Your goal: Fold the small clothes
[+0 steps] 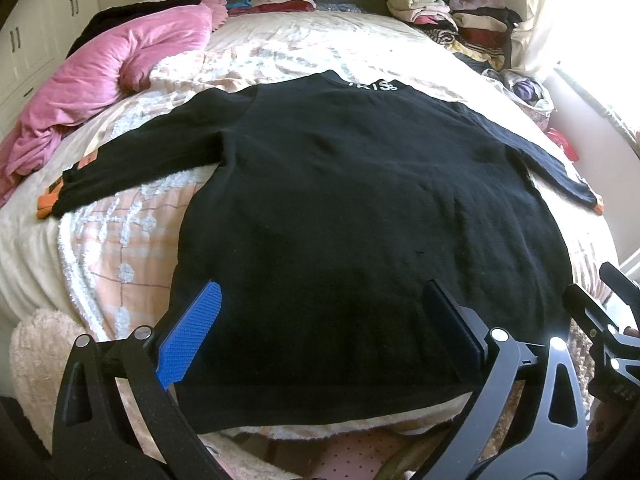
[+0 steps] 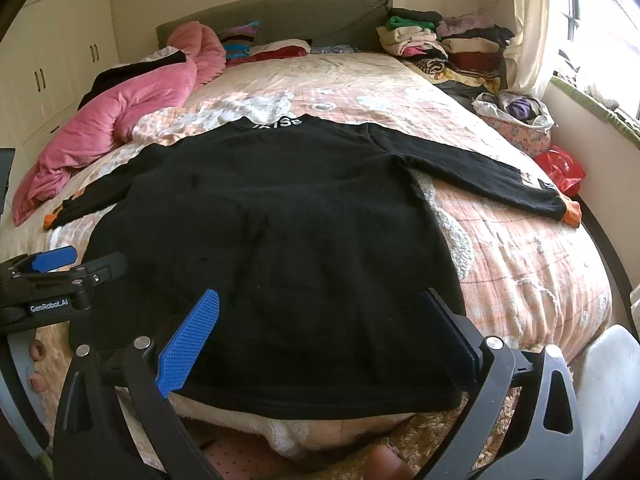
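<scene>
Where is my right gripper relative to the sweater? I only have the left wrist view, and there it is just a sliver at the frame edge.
Observer: The right gripper is open, with its fingers spread over the near hem of the black sweater, toward the right corner.
Operator: Is the right sleeve laid out straight?
Observer: Yes. The right sleeve lies flat on the bedspread and angles outward. A white patch sits just before its orange cuff.
Operator: Anything beyond that cuff?
Observer: A red bag sits off the bed's right side, apart from the cuff.
</scene>
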`<state>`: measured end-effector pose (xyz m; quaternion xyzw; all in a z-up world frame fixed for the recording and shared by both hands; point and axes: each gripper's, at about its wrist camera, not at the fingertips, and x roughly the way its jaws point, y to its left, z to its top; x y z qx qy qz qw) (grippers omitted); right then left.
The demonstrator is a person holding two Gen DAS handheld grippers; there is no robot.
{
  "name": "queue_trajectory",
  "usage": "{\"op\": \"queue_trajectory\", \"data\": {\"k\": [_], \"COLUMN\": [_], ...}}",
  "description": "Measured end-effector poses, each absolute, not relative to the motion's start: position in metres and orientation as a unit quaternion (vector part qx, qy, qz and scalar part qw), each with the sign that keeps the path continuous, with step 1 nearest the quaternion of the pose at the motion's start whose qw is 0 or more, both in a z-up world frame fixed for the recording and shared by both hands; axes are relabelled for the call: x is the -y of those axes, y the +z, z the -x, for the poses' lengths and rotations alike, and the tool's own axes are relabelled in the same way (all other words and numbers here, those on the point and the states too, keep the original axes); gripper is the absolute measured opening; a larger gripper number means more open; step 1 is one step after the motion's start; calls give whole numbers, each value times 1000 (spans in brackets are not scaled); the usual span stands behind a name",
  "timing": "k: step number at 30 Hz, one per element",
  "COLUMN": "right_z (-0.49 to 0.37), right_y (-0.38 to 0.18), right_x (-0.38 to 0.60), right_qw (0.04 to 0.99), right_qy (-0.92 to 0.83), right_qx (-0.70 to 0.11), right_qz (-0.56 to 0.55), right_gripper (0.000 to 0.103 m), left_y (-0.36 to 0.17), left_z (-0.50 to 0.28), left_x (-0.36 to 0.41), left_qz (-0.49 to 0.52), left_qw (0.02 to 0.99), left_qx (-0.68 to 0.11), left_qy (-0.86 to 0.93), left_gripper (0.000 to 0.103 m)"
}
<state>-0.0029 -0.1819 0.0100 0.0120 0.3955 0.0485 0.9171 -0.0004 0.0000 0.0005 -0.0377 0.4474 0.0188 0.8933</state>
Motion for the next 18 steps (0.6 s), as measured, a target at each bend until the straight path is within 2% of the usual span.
{"op": "queue_trajectory", "data": {"k": [18], "right_z": [3], "right_y": [10], "right_x": [183], "right_qw": [917], "right_qy": [46], "right_qx": [-395], "right_qz": [-12], "right_gripper": [99], "left_y": [1], "left_z": [1], "left_x": [0], "left_qz": [39], "left_qw": [894], "left_qx": [-446], "left_qy": [18], "left_gripper": [94]}}
